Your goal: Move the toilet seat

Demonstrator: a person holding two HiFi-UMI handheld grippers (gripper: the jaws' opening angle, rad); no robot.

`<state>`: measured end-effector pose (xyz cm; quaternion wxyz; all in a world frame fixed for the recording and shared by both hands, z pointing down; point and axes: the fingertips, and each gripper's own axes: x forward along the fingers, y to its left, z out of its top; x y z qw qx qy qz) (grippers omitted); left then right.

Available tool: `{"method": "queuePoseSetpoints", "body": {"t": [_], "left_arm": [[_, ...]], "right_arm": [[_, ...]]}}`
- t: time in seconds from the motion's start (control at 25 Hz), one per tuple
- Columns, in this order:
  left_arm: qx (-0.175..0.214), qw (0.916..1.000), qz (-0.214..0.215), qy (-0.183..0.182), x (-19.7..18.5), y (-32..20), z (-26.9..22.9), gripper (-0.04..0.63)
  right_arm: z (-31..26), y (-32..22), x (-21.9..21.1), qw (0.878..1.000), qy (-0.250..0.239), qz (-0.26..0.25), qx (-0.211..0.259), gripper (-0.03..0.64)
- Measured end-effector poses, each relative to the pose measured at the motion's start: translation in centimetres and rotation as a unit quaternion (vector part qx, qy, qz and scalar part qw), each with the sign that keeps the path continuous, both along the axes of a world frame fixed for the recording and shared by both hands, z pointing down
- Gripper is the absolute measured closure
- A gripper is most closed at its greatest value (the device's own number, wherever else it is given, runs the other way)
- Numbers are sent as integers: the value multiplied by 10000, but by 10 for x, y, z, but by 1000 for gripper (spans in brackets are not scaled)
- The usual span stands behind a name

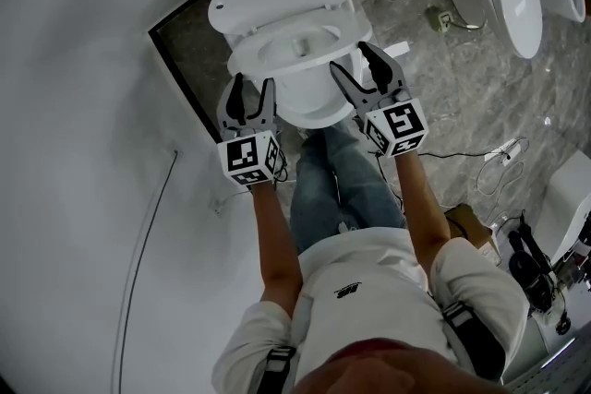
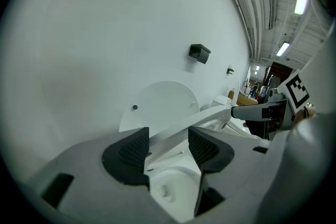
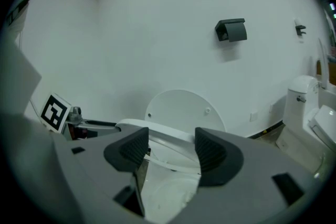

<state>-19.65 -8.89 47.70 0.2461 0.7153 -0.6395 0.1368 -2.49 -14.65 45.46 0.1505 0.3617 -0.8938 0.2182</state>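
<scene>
While both forearms (image 1: 274, 240) stretch up-frame, the left hand-held gripper (image 1: 254, 86) and right hand-held gripper (image 1: 349, 56) — square-marker cubes (image 1: 249, 158) rearmost — each clamp the raised toilet seat (image 1: 277, 69), jaws wide.

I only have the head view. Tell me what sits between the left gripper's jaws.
Observer: In the left gripper view, the toilet seat runs across the left gripper from one pad to the other. It looks gripped.
Operator: Now check the right gripper the same way.
Observer: In the right gripper view, the seat's rim also passes between the pads of the right gripper, reaching both of them.
</scene>
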Motion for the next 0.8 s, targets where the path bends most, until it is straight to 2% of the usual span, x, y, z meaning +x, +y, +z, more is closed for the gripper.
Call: {"method": "queuePoseSetpoints", "body": {"t": [0.8], "left_arm": [[217, 9995, -231, 3, -16, -38, -8, 351]], "right_arm": [[-6, -44, -11, 9999, 22, -70, 156, 322]]}}
